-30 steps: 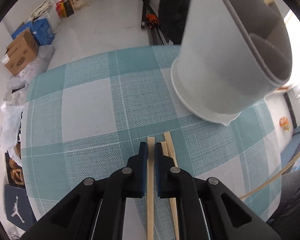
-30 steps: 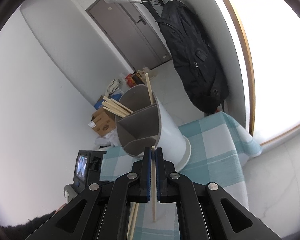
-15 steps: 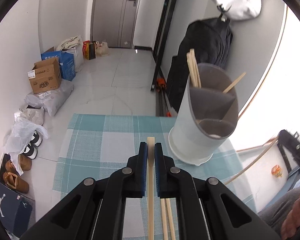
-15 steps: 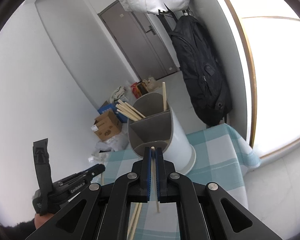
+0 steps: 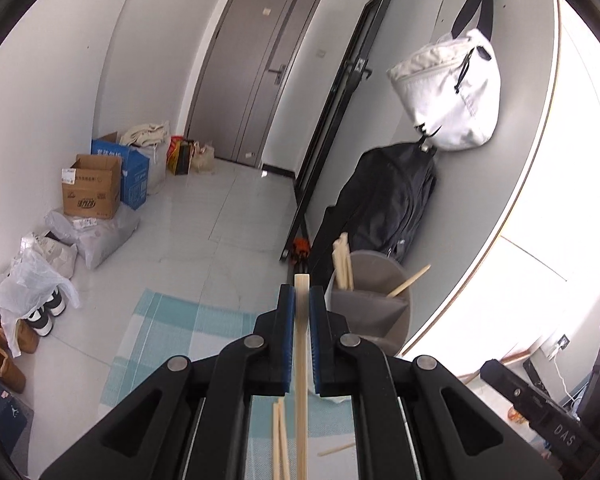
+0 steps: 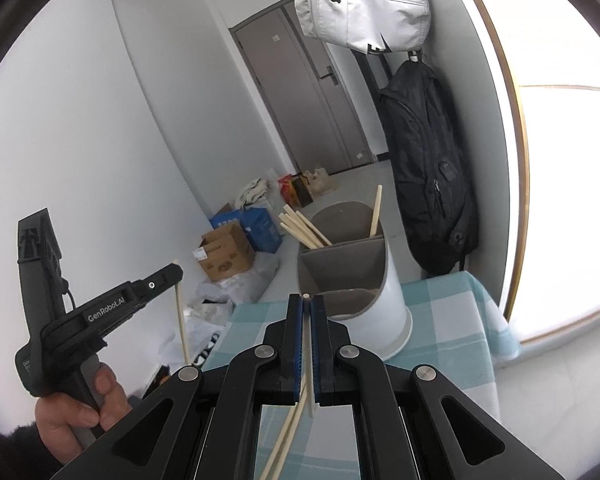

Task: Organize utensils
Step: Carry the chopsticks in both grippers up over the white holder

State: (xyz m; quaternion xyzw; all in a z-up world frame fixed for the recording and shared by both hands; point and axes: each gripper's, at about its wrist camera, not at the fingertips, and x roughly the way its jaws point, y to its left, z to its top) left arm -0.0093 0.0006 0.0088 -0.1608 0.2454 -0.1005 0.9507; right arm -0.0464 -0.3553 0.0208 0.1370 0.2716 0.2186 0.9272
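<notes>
Left tool [image 5: 302,304] pinching one chopstick [image 5: 301,344], right tool [image 6: 307,312] clamped on another chopstick [image 6: 308,344]. The divided utensil holder [image 6: 380,280] stands at the table's [image 6: 452,320] far edge. I'd tip each stick upright over an open compartment before letting go.

Ahead of the claw, a grey door [image 5: 256,92] closes a white-walled hallway. Right, perhaps a window [image 6: 572,184] glares.

White bag [image 5: 450,98] hangs at one o'clock above a black backpack [image 5: 384,204]. Grey door [image 5: 248,76] sits at twelve, cardboard box [image 5: 90,192] and shoes [image 5: 4,344] at nine.
</notes>
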